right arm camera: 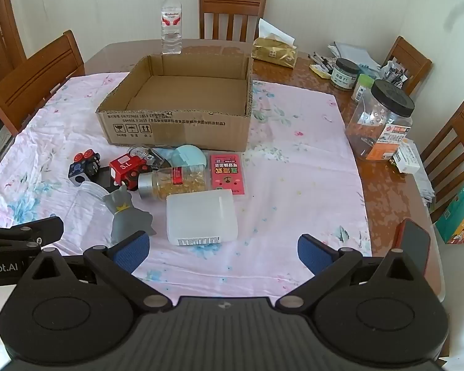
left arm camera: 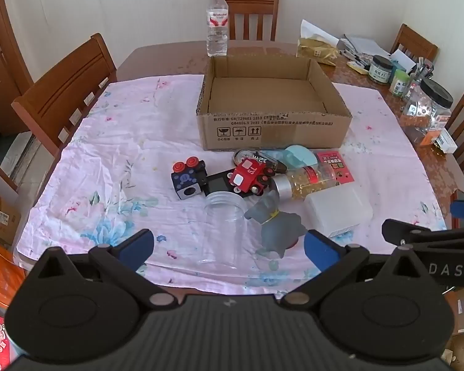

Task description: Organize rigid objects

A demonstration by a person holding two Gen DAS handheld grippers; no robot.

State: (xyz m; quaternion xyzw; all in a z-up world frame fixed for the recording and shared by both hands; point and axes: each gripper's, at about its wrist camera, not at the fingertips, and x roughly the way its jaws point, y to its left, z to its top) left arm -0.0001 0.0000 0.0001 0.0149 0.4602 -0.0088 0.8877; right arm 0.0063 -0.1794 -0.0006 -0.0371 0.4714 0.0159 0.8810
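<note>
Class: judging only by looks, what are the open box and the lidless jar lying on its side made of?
Box: seemingly corrugated cardboard, matt brown, with ragged cut edges and printed handling symbols.
Jar: probably clear plastic, possibly glass; glossy and see-through, the cloth showing through it.

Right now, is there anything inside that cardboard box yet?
No, the cardboard box shows only its bare brown floor, while the toys and bottles lie on the cloth in front of it.
</note>
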